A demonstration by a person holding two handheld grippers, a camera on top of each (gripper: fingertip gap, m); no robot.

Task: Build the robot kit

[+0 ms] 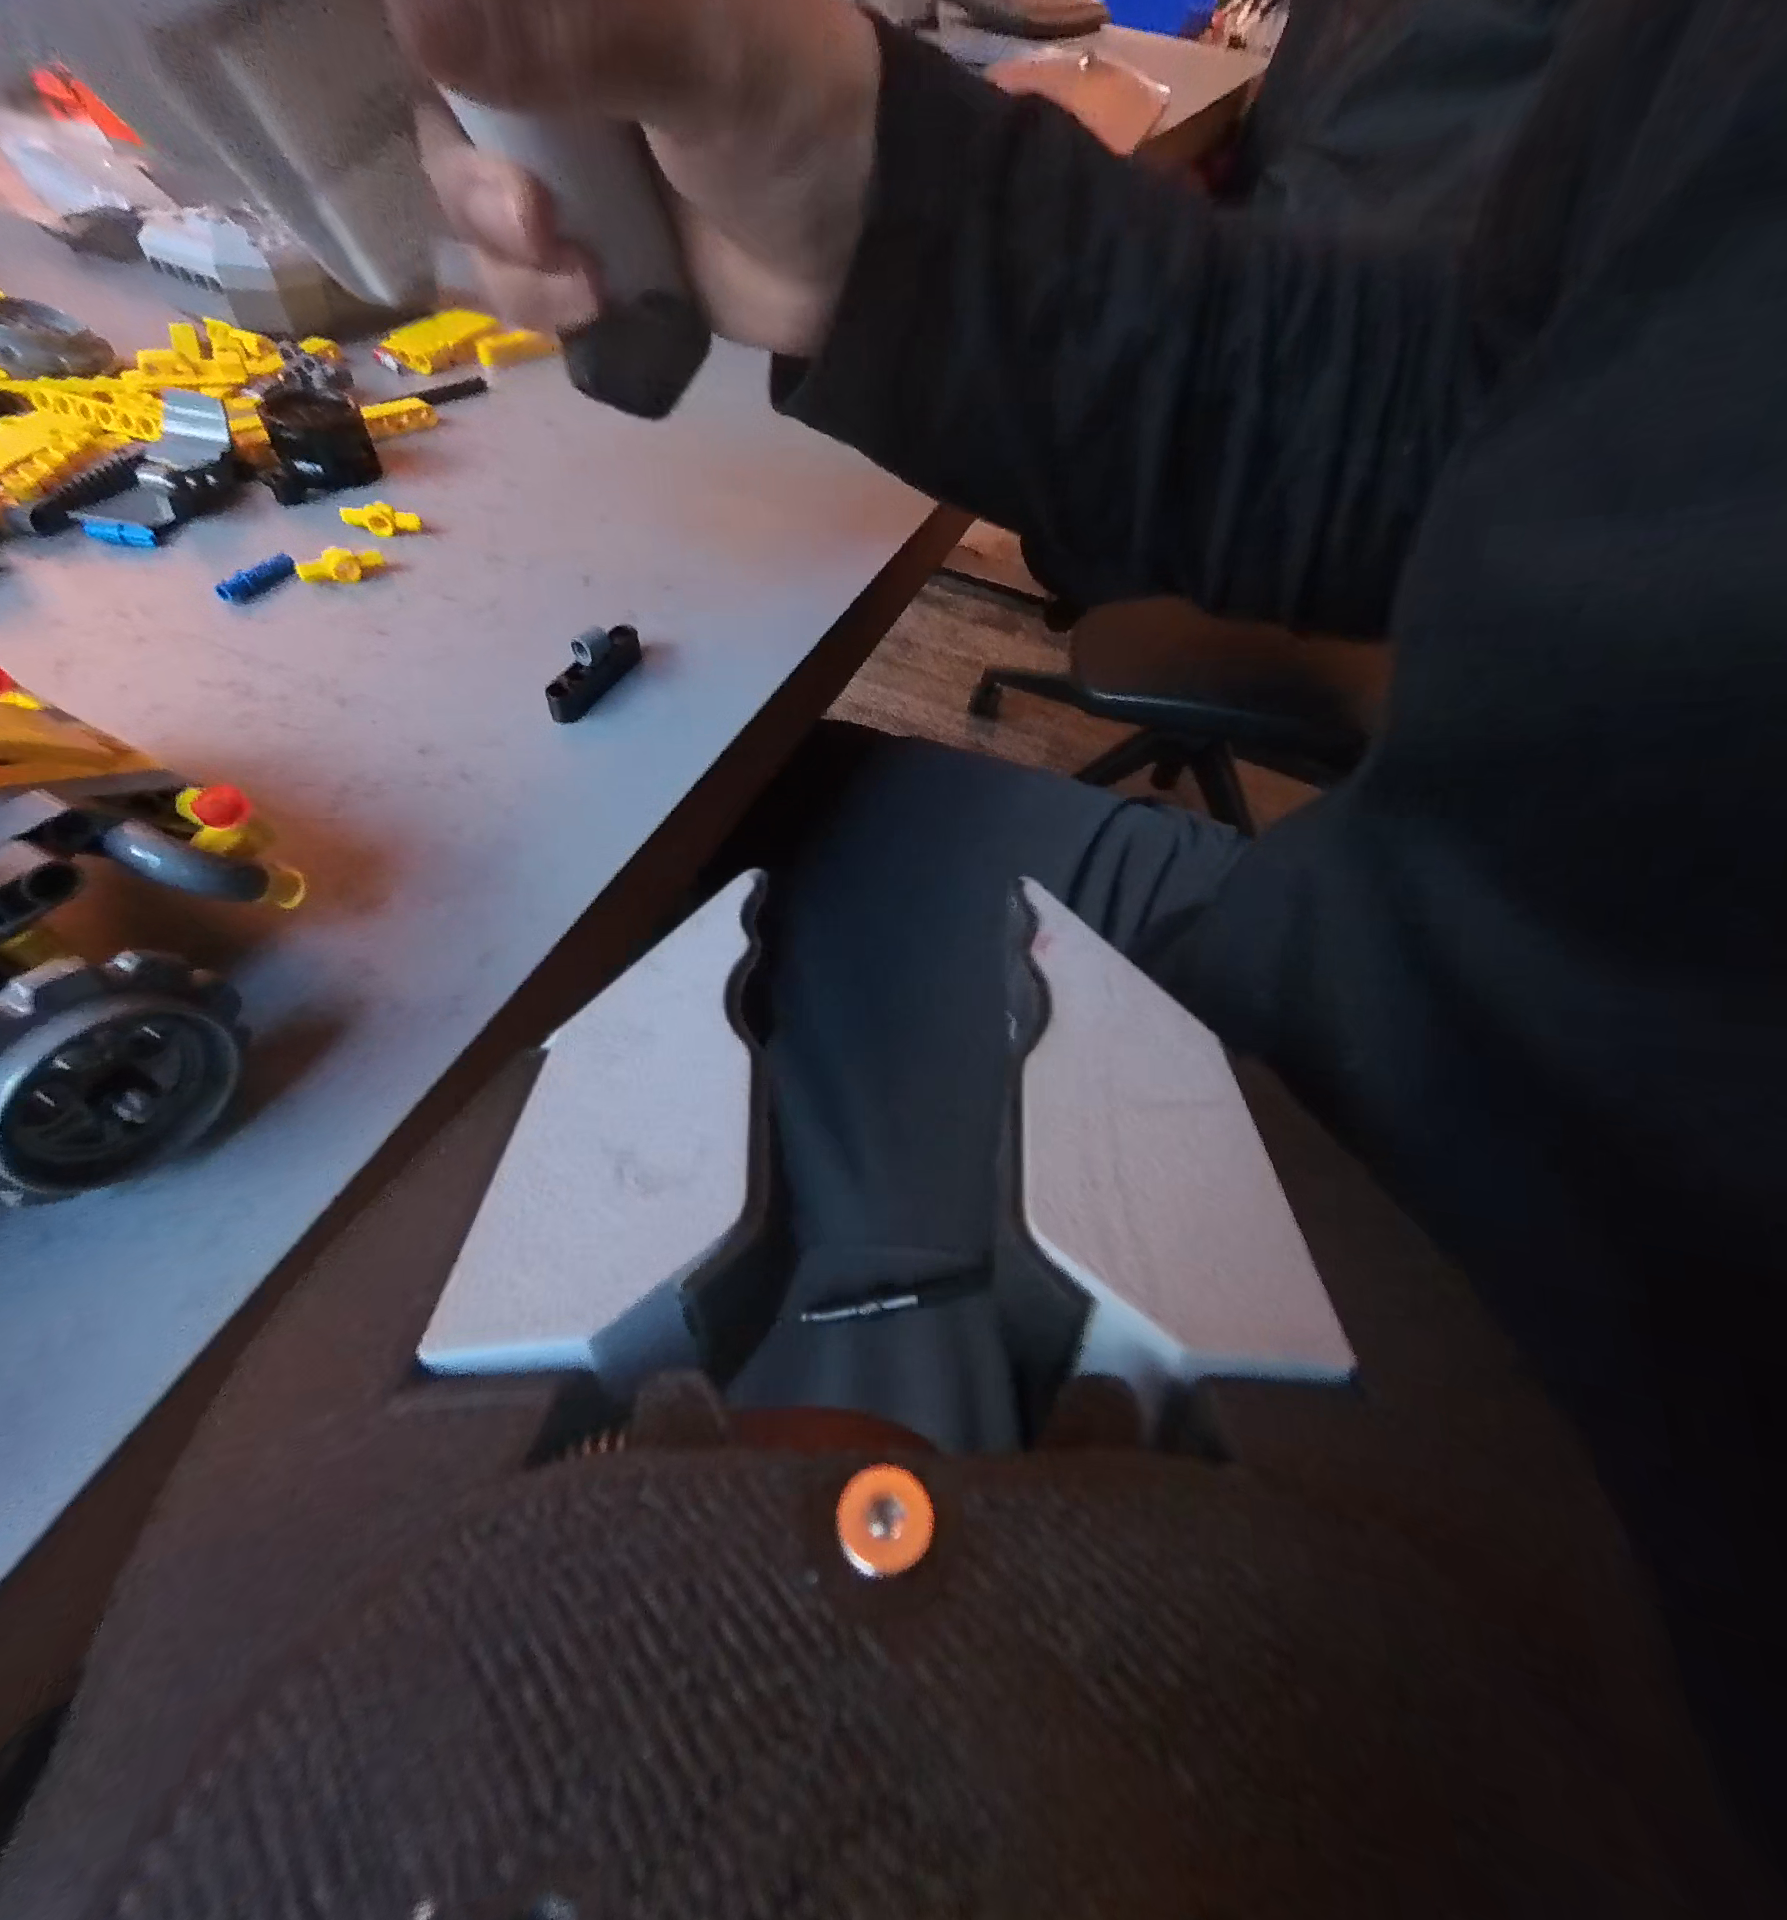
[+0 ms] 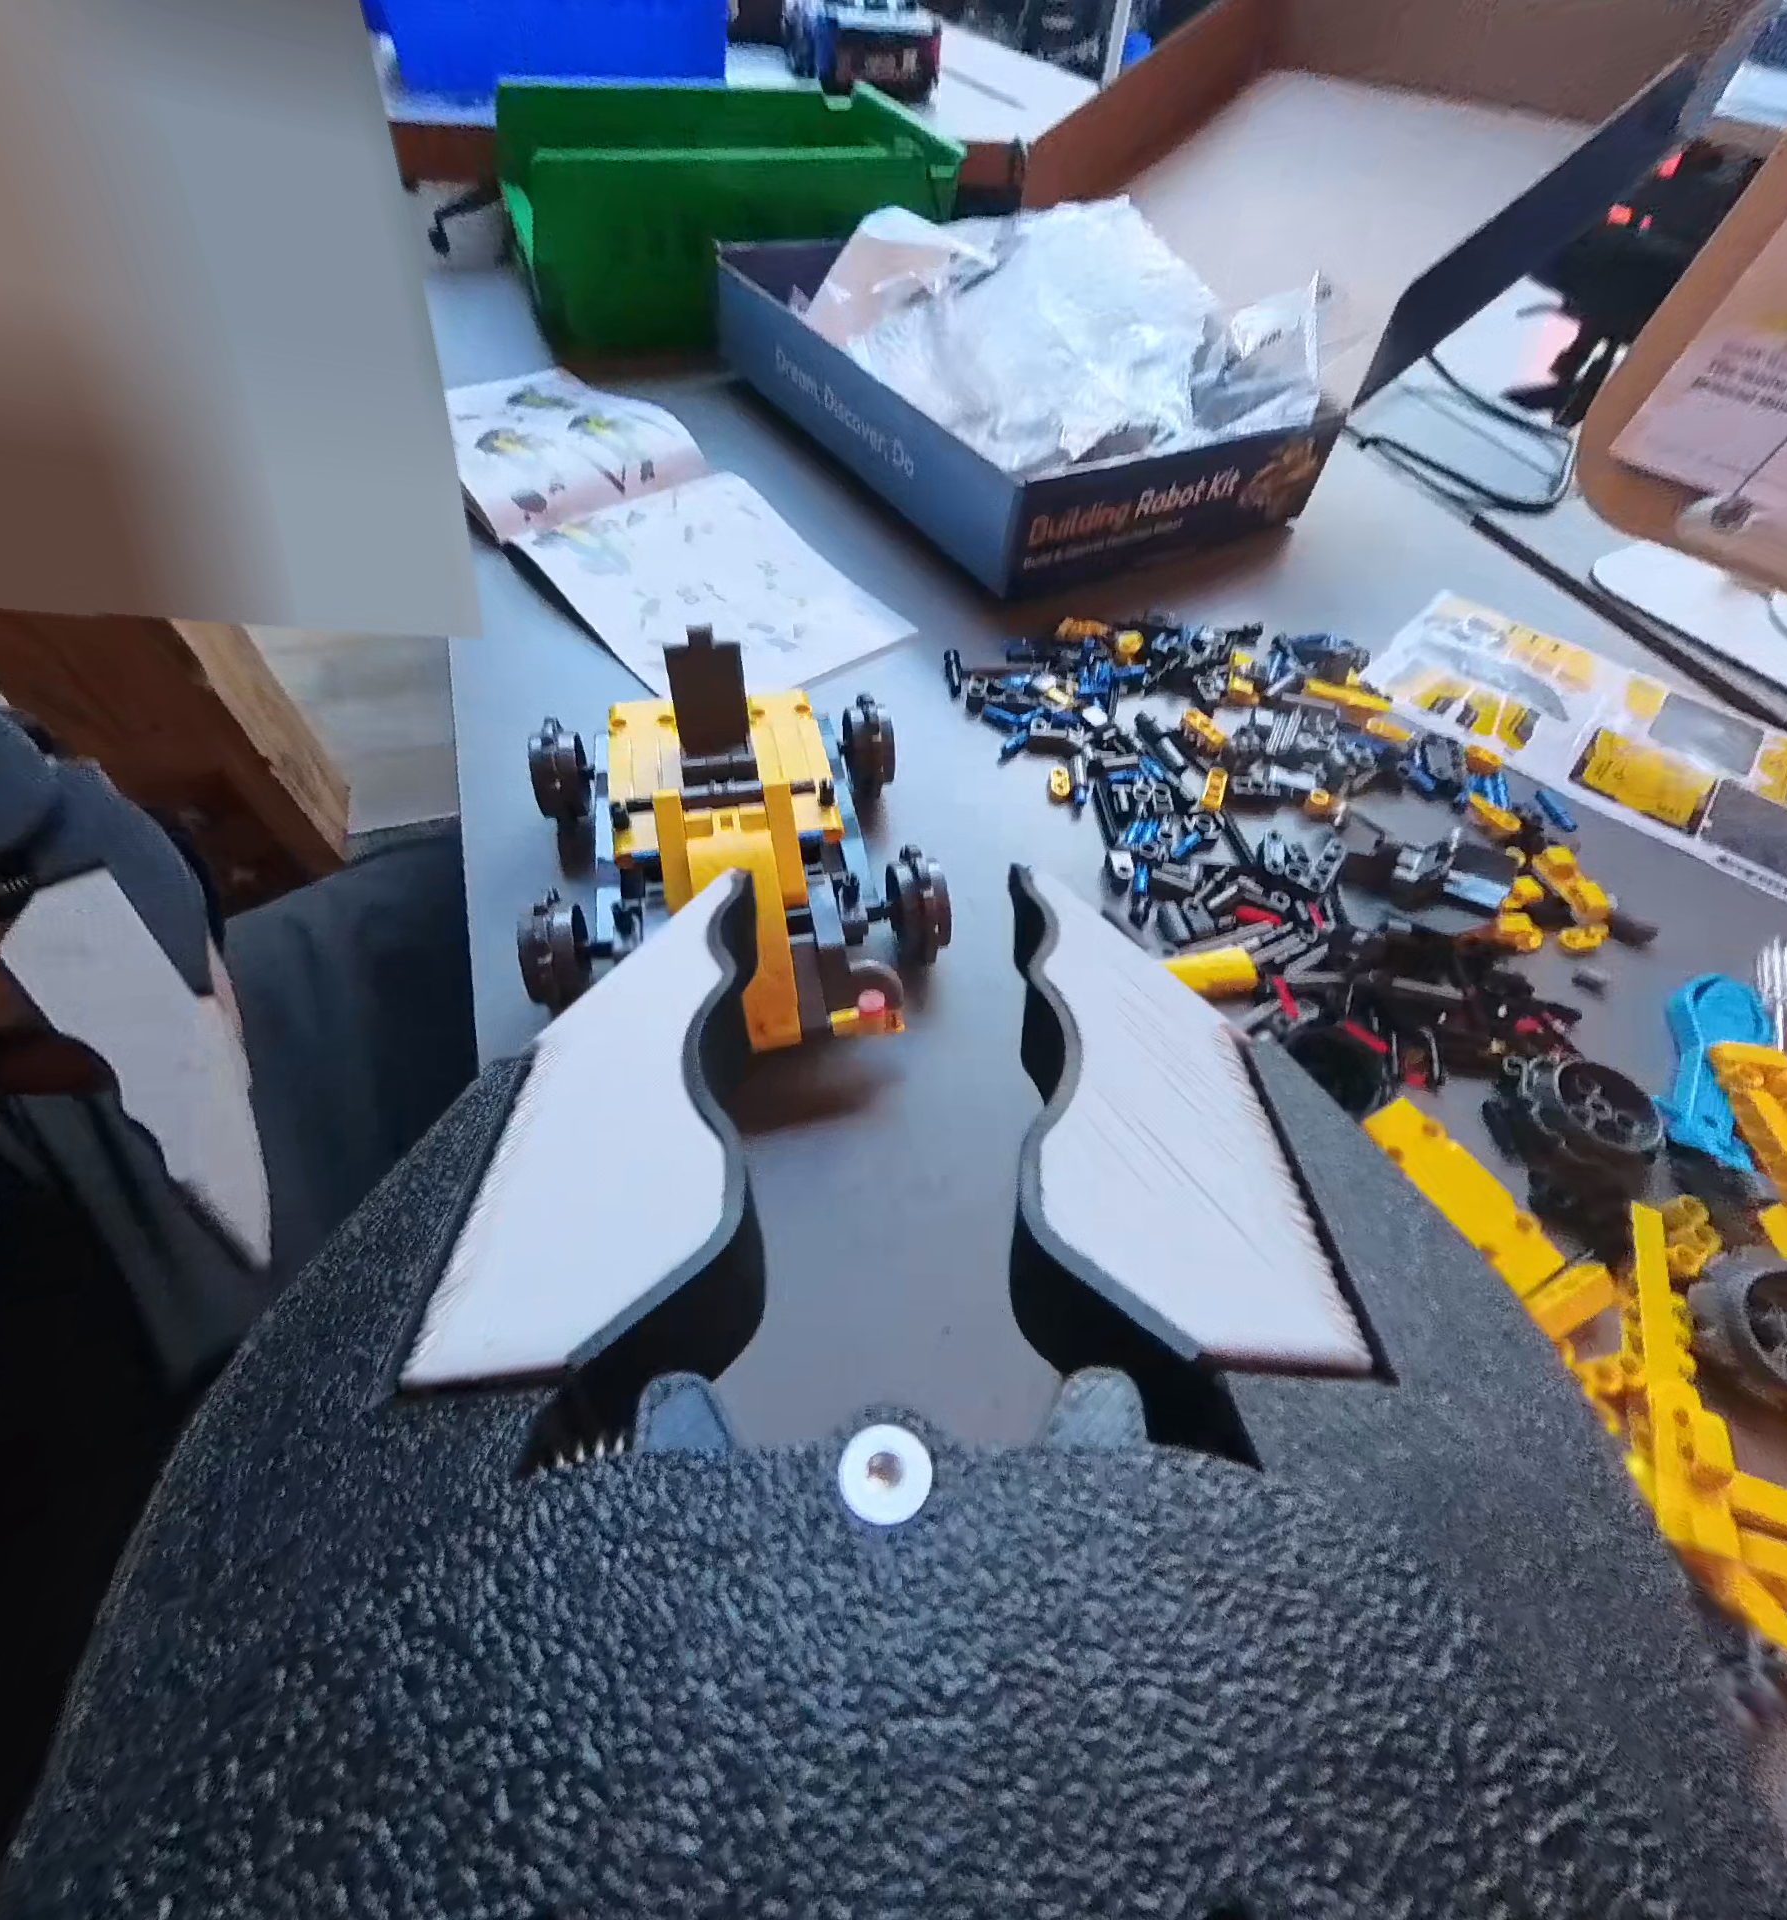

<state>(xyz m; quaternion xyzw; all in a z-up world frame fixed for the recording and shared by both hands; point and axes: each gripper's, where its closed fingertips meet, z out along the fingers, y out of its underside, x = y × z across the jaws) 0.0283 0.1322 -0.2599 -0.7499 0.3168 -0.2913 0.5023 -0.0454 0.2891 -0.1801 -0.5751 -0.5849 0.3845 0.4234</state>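
Note:
My right gripper (image 2: 876, 894) is open and empty above the dark table (image 2: 868, 1195). A yellow and black wheeled brick model (image 2: 733, 821) stands just beyond its fingertips, its front end showing between the jaws. My left gripper (image 1: 889, 925) is open and empty, off the table's edge (image 1: 660, 904), over the person's dark trouser leg (image 1: 889, 1091). It also shows at the left in the right wrist view (image 2: 141, 1039). A hand (image 1: 723, 177) at the top of the left wrist view grips the other gripper's grey handle (image 1: 608, 208).
A pile of small black, blue and yellow pieces (image 2: 1284, 831) lies right of the model, with loose wheels (image 2: 1585, 1122) and yellow beams (image 2: 1699, 1403). Behind are a booklet (image 2: 640, 520), a box of plastic bags (image 2: 1024, 395) and a green bin (image 2: 702, 208). A small black connector (image 1: 593, 673) lies near the table edge.

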